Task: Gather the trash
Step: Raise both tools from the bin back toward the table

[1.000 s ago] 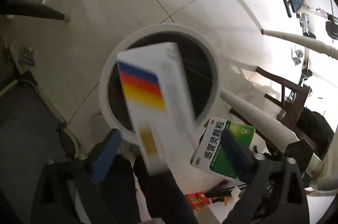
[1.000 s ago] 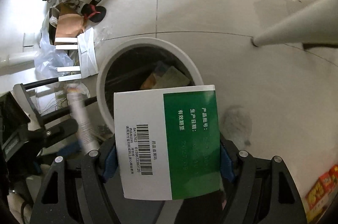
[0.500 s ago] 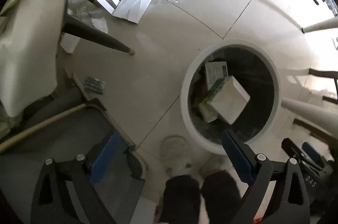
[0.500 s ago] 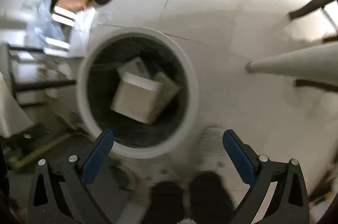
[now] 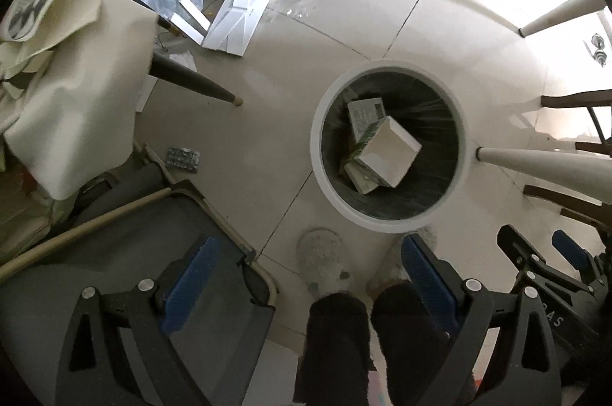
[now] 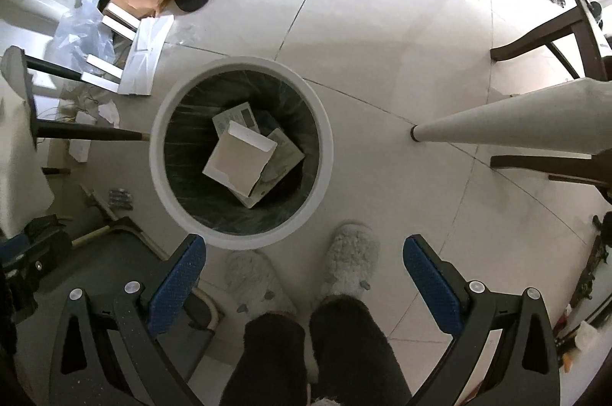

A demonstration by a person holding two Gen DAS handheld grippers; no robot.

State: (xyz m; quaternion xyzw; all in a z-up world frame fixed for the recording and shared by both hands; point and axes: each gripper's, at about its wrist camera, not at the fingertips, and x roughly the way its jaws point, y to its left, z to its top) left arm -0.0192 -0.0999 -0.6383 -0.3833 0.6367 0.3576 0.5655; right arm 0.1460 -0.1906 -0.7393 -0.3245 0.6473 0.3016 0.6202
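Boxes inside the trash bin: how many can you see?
3 in the bin: a large white box on top, one behind it, another tucked under its right edge. More may be hidden beneath.

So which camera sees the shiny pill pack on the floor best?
The left wrist view. There the pill pack lies in open floor, its rows of blisters visible. In the right wrist view it sits small and dim near the left edge, details lost.

Left gripper [image 5: 308, 278]: jaws spread wide, nothing between pads, pointing downward. Right gripper [image 6: 304, 270]: same, wide apart, empty, pointing downward.
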